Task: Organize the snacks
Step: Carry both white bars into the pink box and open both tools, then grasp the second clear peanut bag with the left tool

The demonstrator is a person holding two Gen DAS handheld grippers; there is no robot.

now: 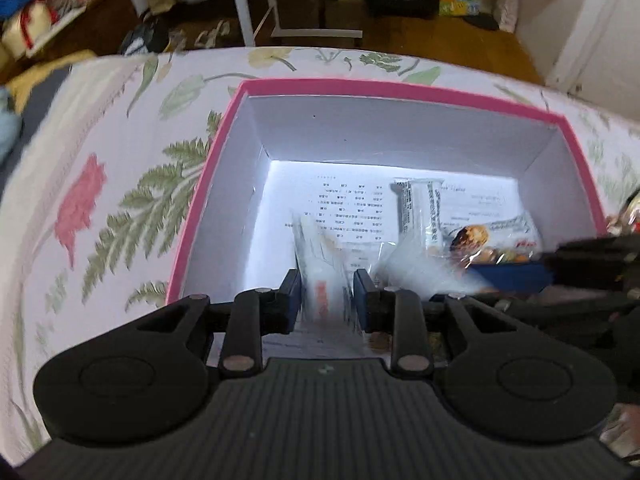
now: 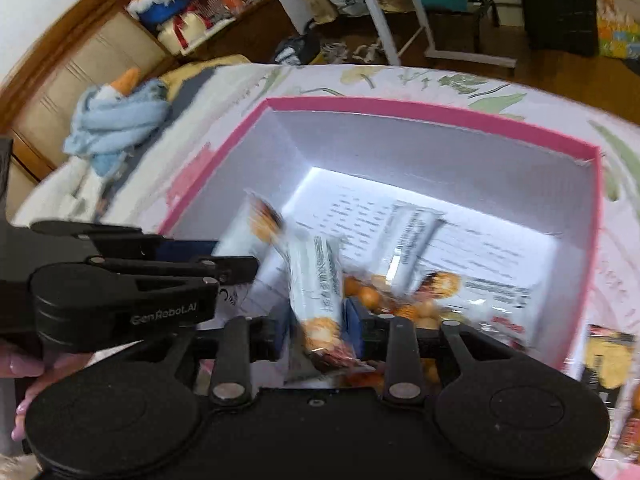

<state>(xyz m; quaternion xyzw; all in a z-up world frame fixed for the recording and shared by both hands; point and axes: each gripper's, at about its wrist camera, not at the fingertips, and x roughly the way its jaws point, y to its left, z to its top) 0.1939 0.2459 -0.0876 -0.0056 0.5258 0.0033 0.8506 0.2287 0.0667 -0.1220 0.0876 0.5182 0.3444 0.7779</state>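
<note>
Pink-rimmed cardboard, white inside: the open rectangular box sits on the bed's white floral-print bedspread, and both my tools reach down over its near edge. A white sheet printed with rows of dark text lines the box floor.

My left hand-held gripper has its blue-padded jaws pinched onto a blurred clear-and-white snack packet with a red mark, held upright just above the near part of the box floor. To its right, on the printed sheet, lie a silver-white wrapped snack bar and a clear bag of brown and orange round snacks, touching each other.

My right hand-held gripper is closed on a long white-wrapped snack bar with an orange picture at its near end, tilted with its far end leaning left, over the near left part of the box. The left tool's black body crosses the left side of the right wrist view, and the right tool's edge shows at the right in the left wrist view.

A yellow-and-black snack packet lies on the bedspread just outside the box's right wall. A light blue stuffed toy with an orange beak rests far left on the bed.
</note>
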